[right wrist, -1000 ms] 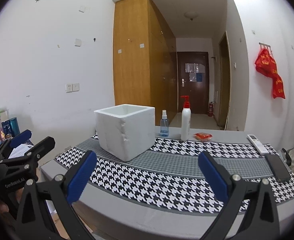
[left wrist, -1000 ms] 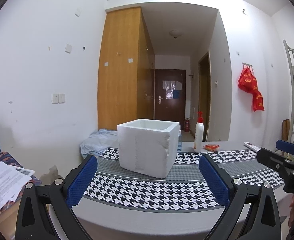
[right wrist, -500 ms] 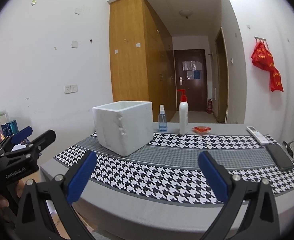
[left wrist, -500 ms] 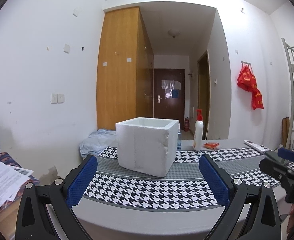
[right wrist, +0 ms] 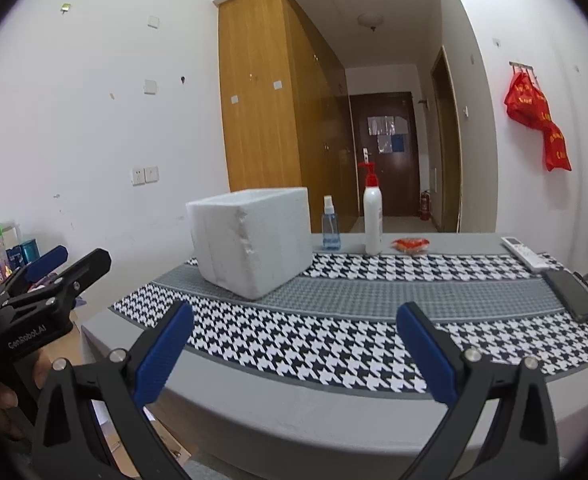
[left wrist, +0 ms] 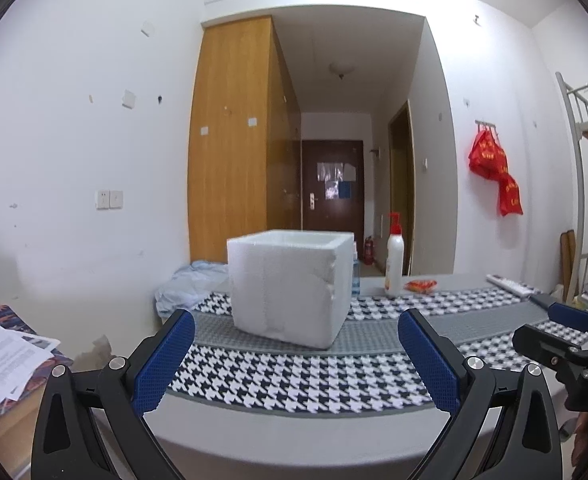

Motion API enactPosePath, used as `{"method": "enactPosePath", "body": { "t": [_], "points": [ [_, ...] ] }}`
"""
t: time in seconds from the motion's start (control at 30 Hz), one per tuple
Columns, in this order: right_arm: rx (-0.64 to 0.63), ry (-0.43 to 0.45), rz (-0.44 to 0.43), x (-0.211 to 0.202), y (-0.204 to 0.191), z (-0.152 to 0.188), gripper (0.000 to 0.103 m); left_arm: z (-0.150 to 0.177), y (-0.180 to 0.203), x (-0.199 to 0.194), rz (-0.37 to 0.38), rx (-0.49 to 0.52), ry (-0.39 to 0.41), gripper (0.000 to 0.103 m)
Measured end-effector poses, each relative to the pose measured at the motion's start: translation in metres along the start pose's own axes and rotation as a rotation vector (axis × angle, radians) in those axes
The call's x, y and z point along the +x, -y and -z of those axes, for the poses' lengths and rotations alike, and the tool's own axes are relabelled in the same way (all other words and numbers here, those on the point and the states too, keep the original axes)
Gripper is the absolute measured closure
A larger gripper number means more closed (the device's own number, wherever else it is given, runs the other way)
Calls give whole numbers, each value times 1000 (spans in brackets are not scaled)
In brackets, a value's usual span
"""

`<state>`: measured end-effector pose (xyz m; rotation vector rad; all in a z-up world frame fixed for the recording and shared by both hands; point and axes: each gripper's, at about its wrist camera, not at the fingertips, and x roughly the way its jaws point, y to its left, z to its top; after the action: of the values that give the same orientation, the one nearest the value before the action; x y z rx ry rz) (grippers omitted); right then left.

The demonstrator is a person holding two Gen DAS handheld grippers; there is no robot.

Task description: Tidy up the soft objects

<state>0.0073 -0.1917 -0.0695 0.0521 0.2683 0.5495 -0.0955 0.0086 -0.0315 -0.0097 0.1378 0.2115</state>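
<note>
At table edge: both grippers held low, fingers wide, nothing held.
Left gripper [left wrist: 295,358] and right gripper [right wrist: 294,350] face the foam box [left wrist: 290,284] on the runner [right wrist: 373,336], probably a ready stance with the box as bin. Left view alone shows blue cloth [left wrist: 192,286] behind the box, likely the soft item; right view alone shows spray bottle [right wrist: 330,226] and phone [right wrist: 571,294].

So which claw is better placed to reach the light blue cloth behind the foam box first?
Probably the left claw. The light blue cloth lies at the table's far left, beside the foam box, on the left claw's side. From the right claw, the box hides the cloth. Both claws are open and empty.
</note>
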Motion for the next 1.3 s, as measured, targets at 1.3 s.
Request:
{"method": "enactPosePath", "body": {
  "t": [1.3],
  "points": [
    [5,-4,21,-6,-2,-1,0,-1,1,-8,5,9,-9,1]
  ]
}}
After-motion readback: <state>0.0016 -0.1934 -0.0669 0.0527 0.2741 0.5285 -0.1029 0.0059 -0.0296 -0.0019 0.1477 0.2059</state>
